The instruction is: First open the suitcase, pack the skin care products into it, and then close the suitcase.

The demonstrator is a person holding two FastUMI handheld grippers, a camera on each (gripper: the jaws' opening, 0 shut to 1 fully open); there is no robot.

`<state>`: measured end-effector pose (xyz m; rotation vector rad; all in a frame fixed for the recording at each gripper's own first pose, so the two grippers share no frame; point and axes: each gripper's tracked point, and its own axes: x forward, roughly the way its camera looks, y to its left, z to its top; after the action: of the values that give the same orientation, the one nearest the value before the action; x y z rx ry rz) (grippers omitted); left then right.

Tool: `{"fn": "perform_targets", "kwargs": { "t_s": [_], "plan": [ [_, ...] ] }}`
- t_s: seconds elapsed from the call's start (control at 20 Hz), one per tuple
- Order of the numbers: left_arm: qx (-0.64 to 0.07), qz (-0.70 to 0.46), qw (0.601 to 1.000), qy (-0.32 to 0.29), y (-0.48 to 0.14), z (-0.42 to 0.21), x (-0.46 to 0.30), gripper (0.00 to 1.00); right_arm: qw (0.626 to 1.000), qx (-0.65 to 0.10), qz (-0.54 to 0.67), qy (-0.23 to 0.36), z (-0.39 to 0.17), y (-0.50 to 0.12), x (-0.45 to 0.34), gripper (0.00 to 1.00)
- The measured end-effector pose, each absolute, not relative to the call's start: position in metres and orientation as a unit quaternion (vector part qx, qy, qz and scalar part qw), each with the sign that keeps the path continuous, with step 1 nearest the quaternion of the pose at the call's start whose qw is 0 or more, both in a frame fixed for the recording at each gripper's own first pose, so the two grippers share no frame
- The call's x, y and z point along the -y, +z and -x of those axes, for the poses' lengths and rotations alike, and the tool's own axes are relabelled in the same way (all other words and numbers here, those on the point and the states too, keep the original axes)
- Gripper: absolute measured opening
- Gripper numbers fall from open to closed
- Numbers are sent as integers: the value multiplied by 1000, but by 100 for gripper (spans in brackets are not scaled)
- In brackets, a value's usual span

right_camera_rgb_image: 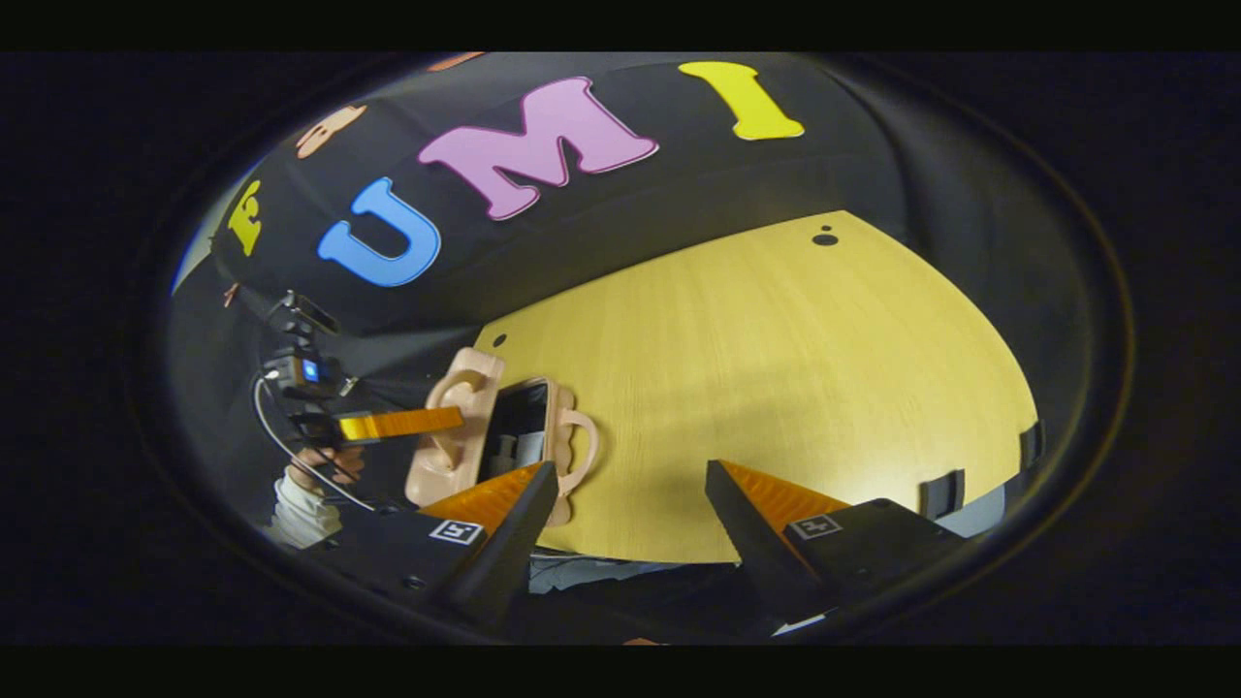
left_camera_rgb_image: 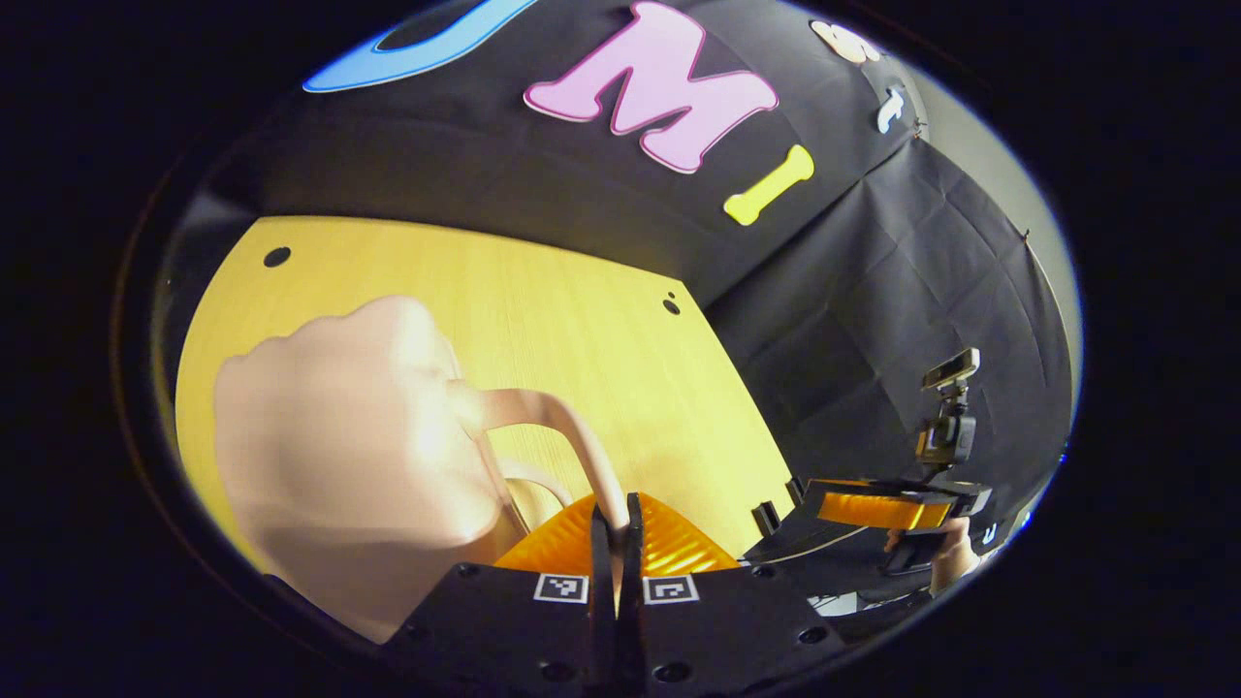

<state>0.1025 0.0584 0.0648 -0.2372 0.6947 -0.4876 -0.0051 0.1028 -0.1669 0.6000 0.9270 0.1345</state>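
Suitcase (right_camera_rgb_image: 485,436) stands ajar, left gripper (left_camera_rgb_image: 618,528) jaws clamped on its handle (left_camera_rgb_image: 572,436), right gripper (right_camera_rgb_image: 630,504) jaws spread wide.

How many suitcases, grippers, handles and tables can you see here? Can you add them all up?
Suitcase: 1, pink, partly open
Suitcase handles: 2, one on each half, the other
Grippers: 2, left gripper and right gripper
Table: 1, yellow wood
Total: 6

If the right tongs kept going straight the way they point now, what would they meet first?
Probably the bare wooden tabletop: the open right tongs point at it, with the pink suitcase off to one side. Depth is unclear.
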Motion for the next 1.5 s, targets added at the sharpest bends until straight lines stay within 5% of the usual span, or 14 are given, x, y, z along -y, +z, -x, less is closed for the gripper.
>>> {"fn": "perform_targets", "kwargs": {
  "t_s": [0.45,1.0,1.05,1.15,1.5],
  "plan": [
    [-404,44,885,-228,-1,-104,-33,7,856,-421,-299,5,27,-171,-45,98],
    [-381,28,906,-180,3,-100,-23,24,889,-379,-248,66,15,-143,-12,98],
    [-372,41,909,-182,10,-95,-18,34,894,-376,-236,68,12,-140,-6,97],
    [-343,55,923,-167,22,-92,-16,74,900,-368,-220,79,6,-132,0,97],
    [-155,6,981,-120,146,-58,-4,88,930,-308,-165,113,-30,-89,15,98]
  ]
}}
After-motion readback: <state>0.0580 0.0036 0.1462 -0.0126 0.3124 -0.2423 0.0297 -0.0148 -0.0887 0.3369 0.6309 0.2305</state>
